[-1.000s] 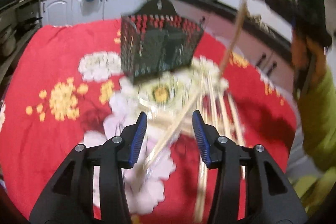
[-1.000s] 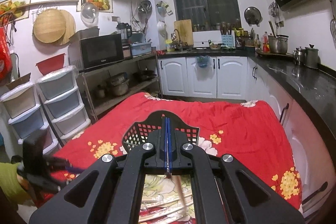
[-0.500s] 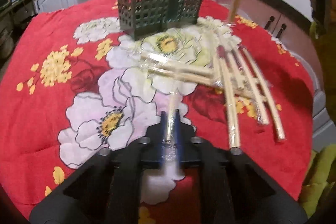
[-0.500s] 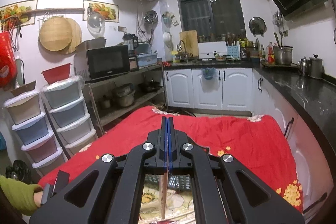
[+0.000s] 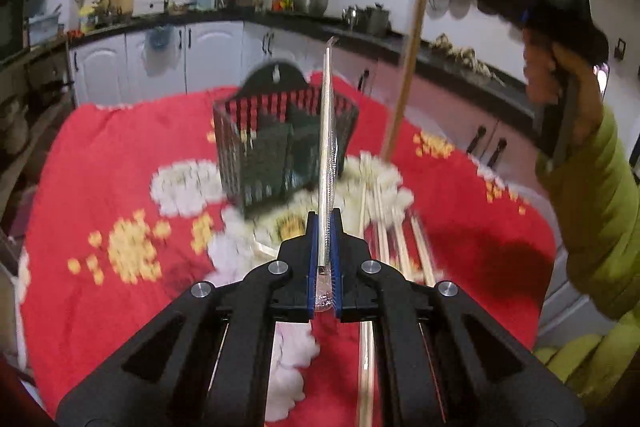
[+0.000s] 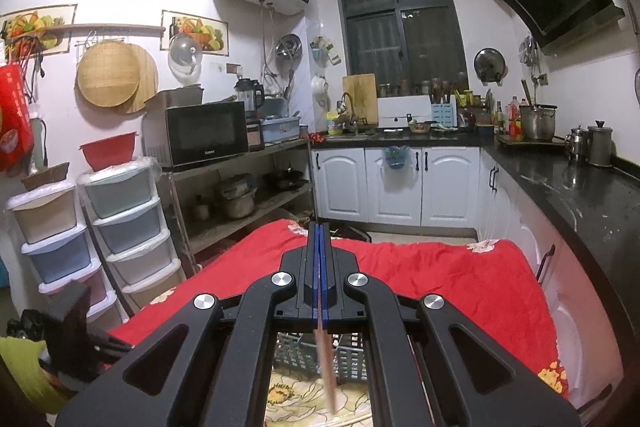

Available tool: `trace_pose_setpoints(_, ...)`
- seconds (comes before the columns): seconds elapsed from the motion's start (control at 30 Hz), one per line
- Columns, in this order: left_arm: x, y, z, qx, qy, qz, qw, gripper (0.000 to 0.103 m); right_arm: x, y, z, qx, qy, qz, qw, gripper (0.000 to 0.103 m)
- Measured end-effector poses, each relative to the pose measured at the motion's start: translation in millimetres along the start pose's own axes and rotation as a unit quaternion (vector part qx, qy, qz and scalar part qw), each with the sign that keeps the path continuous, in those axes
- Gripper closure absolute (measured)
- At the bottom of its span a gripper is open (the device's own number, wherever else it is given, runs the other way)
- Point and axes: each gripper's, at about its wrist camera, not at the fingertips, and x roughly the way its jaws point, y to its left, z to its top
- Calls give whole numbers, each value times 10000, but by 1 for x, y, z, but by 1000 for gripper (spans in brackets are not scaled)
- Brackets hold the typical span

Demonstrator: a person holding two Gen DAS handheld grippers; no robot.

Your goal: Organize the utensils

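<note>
My left gripper is shut on a pair of chopsticks in a clear sleeve, which stands up and forward off the table in front of the dark mesh utensil basket. Several more wrapped chopsticks lie on the red floral cloth just right of the basket. My right gripper is shut on a bare wooden chopstick that hangs below the jaws, above the basket. In the left wrist view that chopstick slants down toward the table right of the basket.
A red flowered cloth covers the table. A green sleeve and hand hold the right gripper at the table's right side. White cabinets with a black counter run along the far and right sides; shelves and drawer towers stand at left.
The left gripper closed on a wrapped chopstick pair lying on the cloth and lifted it off the table. The right gripper rose with its chopstick, so the basket sits lower in its view.
</note>
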Motion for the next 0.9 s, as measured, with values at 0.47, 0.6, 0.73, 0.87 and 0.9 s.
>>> trace_pose_setpoints(0.47,4,22,105,-687,-1478,-59,9866,100,10,-13,45,34,-469,-3,9989,102)
trace_pose_setpoints(0.6,27,34,120,-1023,-1872,-128,9769,100,12,-17,54,4,-555,-46,9984,102)
trace_pose_setpoints(0.73,55,42,122,-1185,-2043,-51,9717,100,16,-20,56,2,-554,-45,9985,102)
trace_pose_setpoints(0.87,86,42,115,-1164,-2013,148,9725,100,22,-21,51,12,-513,-42,9987,102)
trace_pose_setpoints(0.9,92,42,114,-1147,-1956,161,9738,100,23,-21,50,15,-507,-43,9987,102)
